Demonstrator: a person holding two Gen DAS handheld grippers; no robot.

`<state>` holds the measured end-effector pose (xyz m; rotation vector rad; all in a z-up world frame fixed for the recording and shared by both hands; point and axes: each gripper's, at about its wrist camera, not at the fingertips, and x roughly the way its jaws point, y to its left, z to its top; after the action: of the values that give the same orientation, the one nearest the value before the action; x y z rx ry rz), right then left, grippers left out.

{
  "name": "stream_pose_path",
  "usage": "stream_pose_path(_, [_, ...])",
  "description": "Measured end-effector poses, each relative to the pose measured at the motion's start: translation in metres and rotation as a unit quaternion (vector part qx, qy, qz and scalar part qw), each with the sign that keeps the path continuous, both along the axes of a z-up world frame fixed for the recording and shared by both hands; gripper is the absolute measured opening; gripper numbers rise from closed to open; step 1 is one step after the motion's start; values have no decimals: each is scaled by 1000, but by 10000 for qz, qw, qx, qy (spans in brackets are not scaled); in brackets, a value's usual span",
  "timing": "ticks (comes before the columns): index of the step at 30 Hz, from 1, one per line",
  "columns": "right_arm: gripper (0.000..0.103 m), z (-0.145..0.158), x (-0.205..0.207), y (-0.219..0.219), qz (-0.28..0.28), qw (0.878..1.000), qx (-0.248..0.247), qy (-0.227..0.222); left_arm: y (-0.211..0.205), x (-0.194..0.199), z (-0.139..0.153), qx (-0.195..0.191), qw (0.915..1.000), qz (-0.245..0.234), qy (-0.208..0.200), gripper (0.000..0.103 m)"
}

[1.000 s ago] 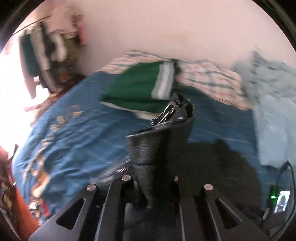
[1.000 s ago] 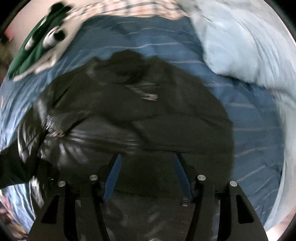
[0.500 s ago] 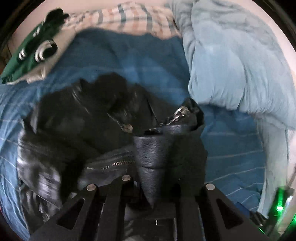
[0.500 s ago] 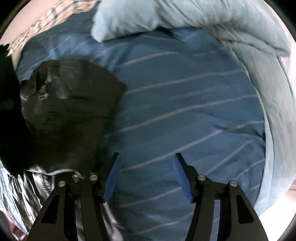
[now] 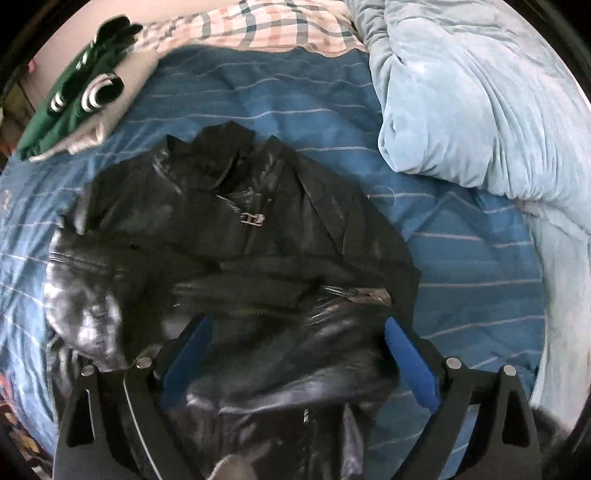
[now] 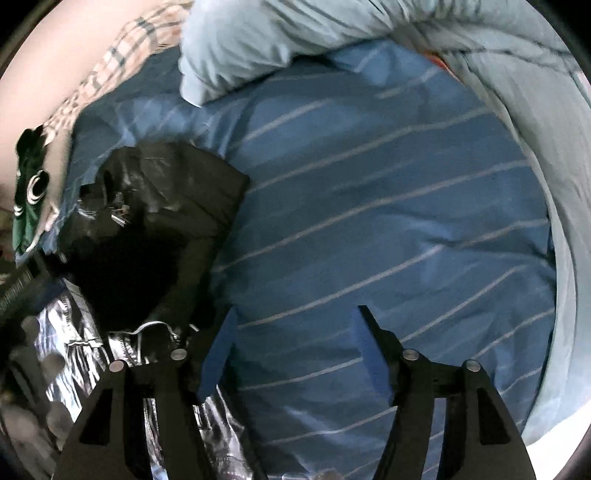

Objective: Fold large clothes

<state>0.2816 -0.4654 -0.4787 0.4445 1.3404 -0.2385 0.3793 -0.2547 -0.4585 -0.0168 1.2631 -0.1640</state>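
Fingers of the left gripper (image 5: 295, 343) are spread wide with nothing pinched between the blue pads (image 5: 412, 369); black leather lies directly beneath and between them. Fingers of the right gripper (image 6: 295, 347) are likewise spread wide and empty, positioned over bare striped blue bedsheet (image 6: 388, 221).

The black leather jacket (image 5: 229, 236) is laid on the bed, collar pointed away from the left gripper toward the plaid pillow (image 5: 266, 26), hem end nearest the fingers. Its long axis is thus aligned roughly with the left gripper's line of sight. A loose zipper edge (image 5: 347, 299) is crumpled just ahead of the left gripper's right pad.

In the right wrist view, the jacket (image 6: 159, 206) is seen to the left of the fingers, its near edge just beside the left pad (image 6: 218, 354). The left gripper is therefore judged to be the nearer one, being already over the garment; the right gripper must be shifted leftward before an edge can be taken.

Both grippers are pitched downward toward the bed. A light blue duvet (image 5: 480, 96) is bunched to the right, and a folded green garment (image 5: 74, 99) is stacked at the far left.
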Motion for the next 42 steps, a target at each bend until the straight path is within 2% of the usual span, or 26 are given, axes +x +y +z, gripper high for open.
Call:
stream_pose_path(4, [67,3,24,7,113,9960,822,-316,29,-11,13,591,9971,321,-346,95])
stream_pose_path(6, [67,-5,43,16,161,9905,1299,-413,55,-12,14,955,9923,640,-457,95])
stream_pose_path(8, [67,-18,62,28,180,9874,1530,-373,80,-9,7,1245,9872,885,-463,95])
stream_pose_path(12, [67,-60,98,64,442,9805,1911,89,123,0,-29,1718,9774,1234,-57,95])
stream_pose_path(14, [66,-84,109,84,595,9822,1654,659,137,3,-44,1836,9736,1353,120,95])
stream_pose_path(15, [65,-86,113,91,733,9846,1437,678,143,5,-51,1858,9722,1414,190,95])
stream_pose_path(16, [50,-86,118,95,847,9866,1227,666,147,6,-55,1890,9707,1465,234,95])
stream_pose_path(17, [28,-84,119,100,985,9888,906,662,151,5,-57,1896,9702,1490,260,95])
stream_pose_path(19, [24,-75,118,103,1044,9903,779,481,153,7,-61,1837,9704,1534,311,95])
stream_pose_path(20, [0,-69,117,105,1081,9901,835,327,153,8,-63,1831,9705,1533,330,95])
stream_pose_path(22, [0,-50,115,110,1119,9925,491,44,150,10,-65,1821,9714,1483,361,95])
stream_pose_path(27, [0,-15,121,97,803,9949,181,-579,143,13,-65,1768,9741,1365,358,95])
stream_pose_path(29, [0,-25,132,76,572,9939,834,-448,140,15,-65,1766,9746,1324,371,96])
stream_pose_path(30, [0,-35,136,65,311,9876,1501,-329,140,16,-66,1768,9746,1317,386,96])
stream_pose_path(31, [0,-43,139,56,156,9811,1924,-164,139,17,-65,1770,9745,1316,405,96])
stream_pose_path(33, [1,-52,139,49,123,9718,2353,-9,138,16,-63,1748,9750,1302,438,96])
stream_pose_path(36, [9,-62,138,51,243,9686,2463,251,137,15,-62,1782,9749,1247,470,95])
stream_pose_path(37, [22,-70,133,54,213,9671,2508,362,135,13,-62,1812,9748,1199,496,95])
stream_pose_path(38, [45,-76,130,55,195,9649,2581,454,135,12,-63,1851,9744,1173,513,95])
stream_pose_path(40, [69,-95,125,60,118,9563,2813,791,133,9,-67,1931,9735,1095,550,95])
stream_pose_path(42, [69,-111,119,68,151,9497,2988,920,132,6,-71,1992,9726,1046,585,95])
